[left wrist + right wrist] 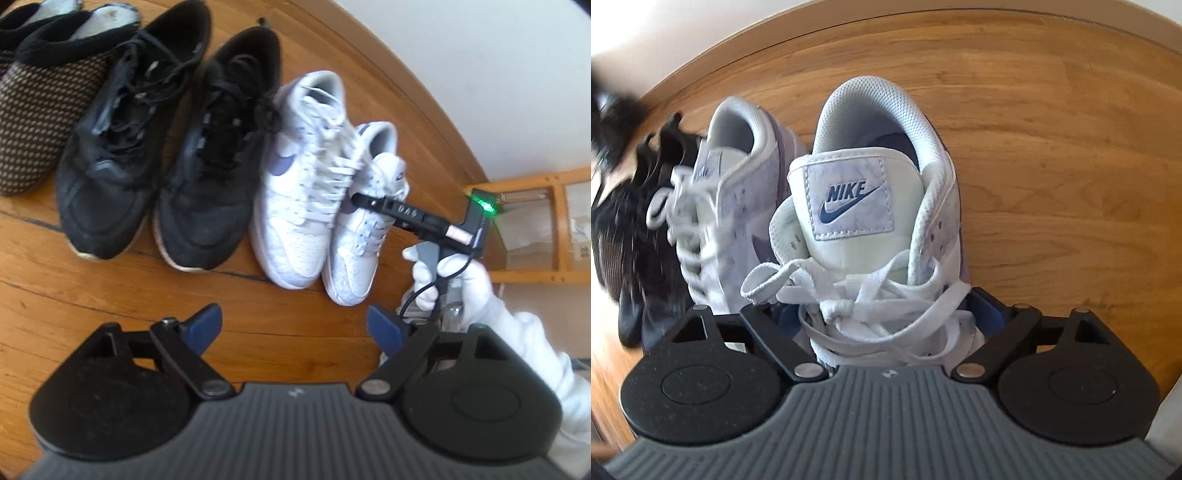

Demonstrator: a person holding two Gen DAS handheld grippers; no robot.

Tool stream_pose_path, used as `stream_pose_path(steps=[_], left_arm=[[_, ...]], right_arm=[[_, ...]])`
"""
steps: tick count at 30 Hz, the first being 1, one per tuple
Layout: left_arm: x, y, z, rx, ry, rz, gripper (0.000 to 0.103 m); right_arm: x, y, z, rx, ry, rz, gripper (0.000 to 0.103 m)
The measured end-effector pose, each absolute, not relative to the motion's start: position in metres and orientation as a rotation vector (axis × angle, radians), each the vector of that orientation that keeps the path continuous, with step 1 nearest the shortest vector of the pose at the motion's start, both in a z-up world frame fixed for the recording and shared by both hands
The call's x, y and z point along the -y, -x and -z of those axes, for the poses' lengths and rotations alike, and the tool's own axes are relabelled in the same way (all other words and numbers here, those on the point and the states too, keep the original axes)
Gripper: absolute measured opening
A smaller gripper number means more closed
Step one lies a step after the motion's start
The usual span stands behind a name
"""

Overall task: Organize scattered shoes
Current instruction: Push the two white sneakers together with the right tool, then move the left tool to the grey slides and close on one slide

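Observation:
Shoes stand in a row on the wooden floor in the left wrist view: two dotted slippers (40,107), two black sneakers (122,147) (218,158), then two white Nike sneakers (303,184) (365,221). My right gripper (369,201) straddles the rightmost white sneaker (871,221) at its laces, with its blue pads (988,314) against both sides. The other white sneaker (727,199) stands just left of it. My left gripper (295,328) is open and empty, hovering above bare floor in front of the row.
A white wall with a wooden skirting board (417,85) runs behind the shoes. A wooden frame with panes (543,229) stands at the right. Black sneakers (631,236) lie at the left of the right wrist view.

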State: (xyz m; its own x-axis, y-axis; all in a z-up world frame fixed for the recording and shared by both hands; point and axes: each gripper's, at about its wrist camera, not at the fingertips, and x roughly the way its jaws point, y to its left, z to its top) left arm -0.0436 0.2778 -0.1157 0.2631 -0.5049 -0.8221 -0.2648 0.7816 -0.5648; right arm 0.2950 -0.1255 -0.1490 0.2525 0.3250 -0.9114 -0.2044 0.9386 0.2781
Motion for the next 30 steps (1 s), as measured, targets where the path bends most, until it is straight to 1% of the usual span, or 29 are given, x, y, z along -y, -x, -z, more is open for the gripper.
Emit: stream_pose_path(steps=[5,10,13,15,20,23,24,26,30], left_arm=[[-0.279,0.043,0.112,-1.323,0.665,0.163,0.085],[-0.273,0.038,0.108,-1.324,0.614,0.174,0.085],[-0.262,0.034,0.1,-1.311,0.545,0.193,0.085],[-0.246,0.029,0.091,-1.295,0.467,0.228,0.086],[-0.198,0.015,0.074,-1.278,0.312,0.353,0.087],[-0.159,0.0,0.075,-1.281,0.26,0.446,0.089],[-0.143,-0.007,0.076,-1.284,0.245,0.48,0.089],[-0.116,-0.017,0.082,-1.29,0.237,0.54,0.09],[-0.035,-0.046,0.11,-1.276,0.248,0.703,0.09]], right_arm=[[0.103,-0.304,0.149,-1.295,-0.135,-0.299,0.094],[0.105,-0.311,0.149,-1.326,-0.168,-0.306,0.1],[0.104,-0.31,0.152,-1.358,-0.236,-0.323,0.1],[0.118,-0.306,0.141,-1.374,-0.271,-0.349,0.101],[0.191,-0.272,0.069,-1.367,-0.318,-0.476,0.101],[0.268,-0.252,0.034,-1.445,-0.426,-0.457,0.102],[0.287,-0.245,0.029,-1.471,-0.456,-0.438,0.102],[0.368,-0.214,0.016,-1.54,-0.582,-0.329,0.103],[0.442,-0.173,0.012,-1.494,-0.681,-0.197,0.103]])
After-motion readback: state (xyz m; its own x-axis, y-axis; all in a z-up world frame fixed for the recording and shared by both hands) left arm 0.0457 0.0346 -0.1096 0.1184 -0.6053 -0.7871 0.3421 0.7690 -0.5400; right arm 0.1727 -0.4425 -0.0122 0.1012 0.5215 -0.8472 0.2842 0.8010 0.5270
